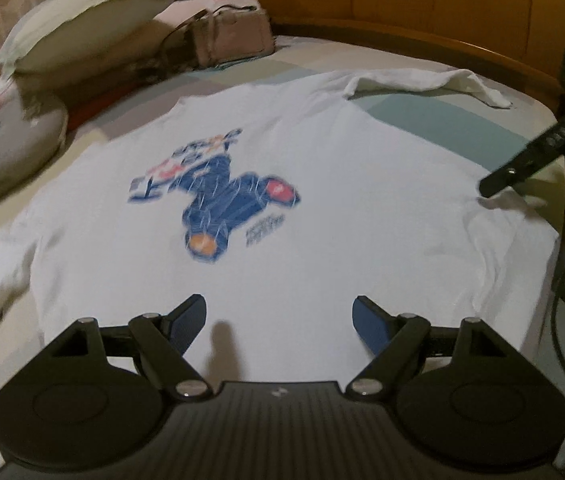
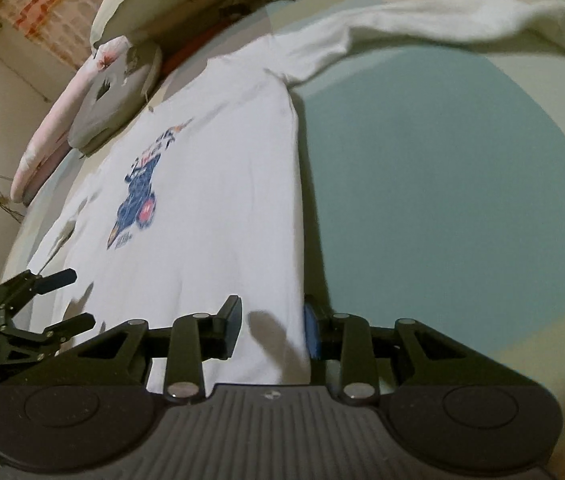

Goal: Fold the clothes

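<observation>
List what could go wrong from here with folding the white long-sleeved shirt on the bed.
1. The right tool stands open astride the white long-sleeved printed shirt's hem corner; closing now might also pinch the patchwork bedsheet underneath.
2. The far sleeve lies stretched sideways and rumpled, so a body fold may trap it crooked.
3. The left tool hangs open above the hem, gripping nothing; a one-sided lift could skew the shirt.
</observation>
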`<state>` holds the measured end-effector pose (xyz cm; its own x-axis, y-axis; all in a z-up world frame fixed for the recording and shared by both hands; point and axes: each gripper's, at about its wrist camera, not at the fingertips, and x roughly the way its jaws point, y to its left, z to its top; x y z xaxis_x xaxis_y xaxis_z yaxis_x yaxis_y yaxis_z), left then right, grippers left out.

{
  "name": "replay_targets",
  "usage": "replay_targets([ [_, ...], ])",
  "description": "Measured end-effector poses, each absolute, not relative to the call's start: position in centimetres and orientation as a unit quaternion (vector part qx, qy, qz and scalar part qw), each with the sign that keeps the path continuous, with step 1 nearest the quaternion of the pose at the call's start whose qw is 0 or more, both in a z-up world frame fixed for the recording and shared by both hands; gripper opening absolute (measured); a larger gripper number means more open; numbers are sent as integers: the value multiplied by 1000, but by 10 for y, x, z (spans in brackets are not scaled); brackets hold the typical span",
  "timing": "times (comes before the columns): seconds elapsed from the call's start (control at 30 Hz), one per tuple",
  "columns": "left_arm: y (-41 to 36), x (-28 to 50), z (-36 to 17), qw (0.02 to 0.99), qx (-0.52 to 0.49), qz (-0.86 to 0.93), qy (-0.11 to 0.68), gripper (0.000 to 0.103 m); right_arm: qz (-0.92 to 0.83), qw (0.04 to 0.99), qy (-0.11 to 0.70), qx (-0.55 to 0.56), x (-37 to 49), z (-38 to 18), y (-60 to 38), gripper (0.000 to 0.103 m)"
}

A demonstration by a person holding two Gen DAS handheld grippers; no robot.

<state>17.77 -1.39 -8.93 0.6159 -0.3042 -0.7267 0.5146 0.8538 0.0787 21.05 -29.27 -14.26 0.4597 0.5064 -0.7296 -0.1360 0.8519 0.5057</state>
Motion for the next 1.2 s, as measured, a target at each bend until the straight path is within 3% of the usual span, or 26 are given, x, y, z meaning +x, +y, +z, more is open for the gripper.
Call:
replay_targets([
  [0.1, -9, 169, -92, 886, 129, -226, 384, 81, 182, 840, 485, 160, 204, -139, -290, 5],
  [0.3, 4, 148, -101, 869, 116, -223, 427, 81, 178, 839, 504, 104, 189, -133, -294, 4],
  [0.37, 10, 144, -98, 864, 113, -227, 434, 81, 185, 834, 511, 96, 186, -130, -297, 6],
  [0.43, 12, 148, -92, 864, 119, -229, 433, 81, 178, 844, 501, 65, 190, -118, -293, 17],
  [0.47, 12, 151, -88, 867, 127, -227, 426, 81, 174, 850, 495, 48, 192, -111, -291, 17],
  [0.63, 4, 179, -80, 882, 148, -216, 392, 81, 205, 886, 416, -26, 236, -80, -257, 36],
  [1.0, 17, 185, -104, 867, 114, -197, 443, 86, 244, 891, 381, -48, 392, -116, -182, 46],
  [1.2, 36, 177, -101, 859, 100, -189, 466, 88, 226, 892, 381, -88, 368, -133, -206, 44],
])
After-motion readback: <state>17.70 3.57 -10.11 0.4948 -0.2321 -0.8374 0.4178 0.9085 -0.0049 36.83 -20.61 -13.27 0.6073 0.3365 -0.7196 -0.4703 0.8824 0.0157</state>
